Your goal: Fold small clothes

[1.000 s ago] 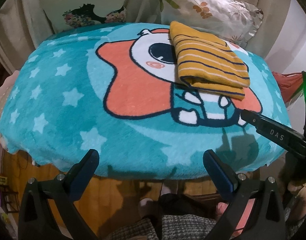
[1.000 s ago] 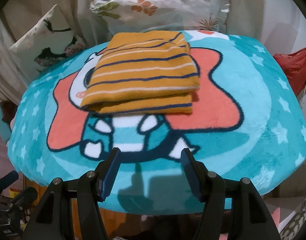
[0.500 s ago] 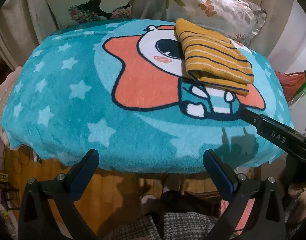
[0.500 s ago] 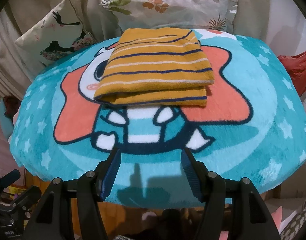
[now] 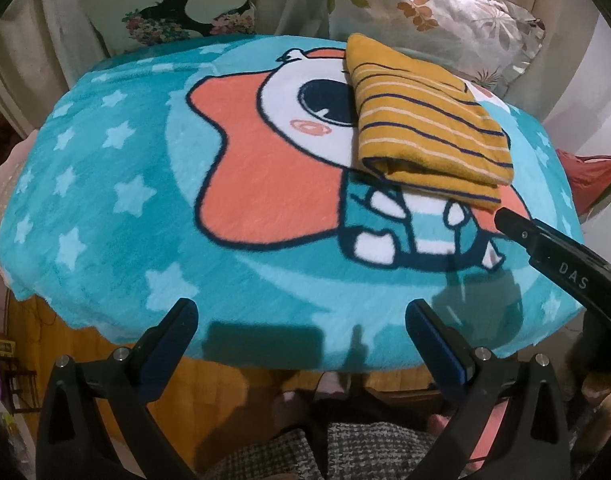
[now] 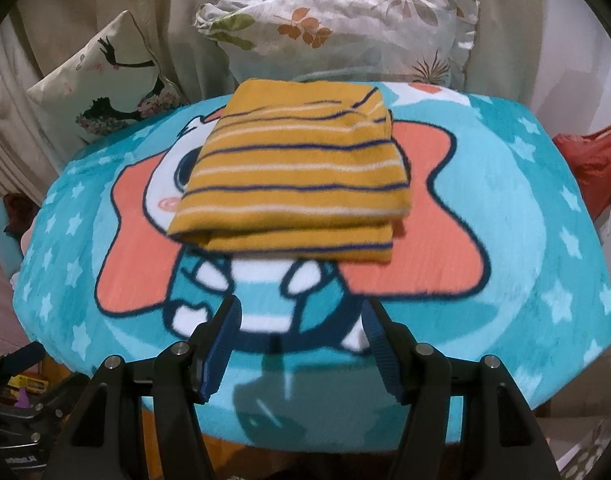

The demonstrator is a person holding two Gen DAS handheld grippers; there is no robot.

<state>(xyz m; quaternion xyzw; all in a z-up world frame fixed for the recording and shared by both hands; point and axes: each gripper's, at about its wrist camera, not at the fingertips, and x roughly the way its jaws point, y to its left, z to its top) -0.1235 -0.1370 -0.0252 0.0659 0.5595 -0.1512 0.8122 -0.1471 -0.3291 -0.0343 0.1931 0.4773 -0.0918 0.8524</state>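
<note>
A mustard-yellow garment with navy and white stripes lies folded in a thick rectangle on the far right of a teal cartoon blanket. In the right wrist view the folded garment lies straight ahead, a short way beyond the fingers. My left gripper is open and empty at the blanket's near edge. My right gripper is open and empty over the blanket's near part. Its finger also shows at the right in the left wrist view.
Two patterned pillows lean against the beige sofa back behind the blanket. A red bag lies off the right side. Wooden floor and the person's legs show below the blanket's near edge.
Both grippers have moved forward toward the blanket; the folded garment looks larger and nearer in both views. The garment itself has not moved.
</note>
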